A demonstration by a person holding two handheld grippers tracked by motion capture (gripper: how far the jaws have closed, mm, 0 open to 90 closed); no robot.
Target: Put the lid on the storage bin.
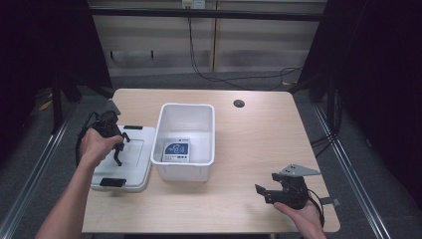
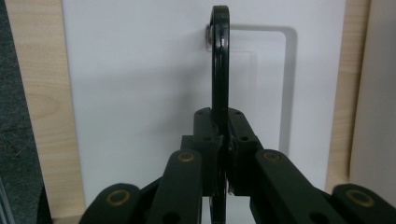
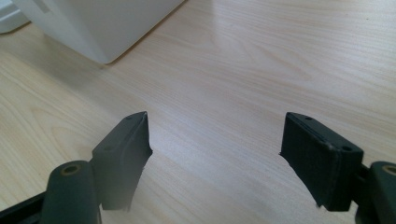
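A white lid (image 1: 135, 167) with black latches at both ends lies flat on the table, left of an open white bin (image 1: 181, 173). My left gripper (image 1: 118, 152) hangs over the lid. In the left gripper view its jaws (image 2: 223, 128) are shut on the lid's thin black handle (image 2: 220, 70), which stands upright off the white lid (image 2: 140, 93). A blue and white packet (image 1: 176, 150) lies on the bin's floor. My right gripper (image 1: 263, 191) is low over the table's front right, open with nothing between its fingers (image 3: 215, 135). The bin's near corner (image 3: 102, 23) sits ahead of it on the left.
The wooden table (image 1: 249, 144) has a round dark cable hole (image 1: 239, 103) at the back right. The bin's side wall (image 2: 373, 93) stands close on the right of the lid. Cables trail on the floor behind the table.
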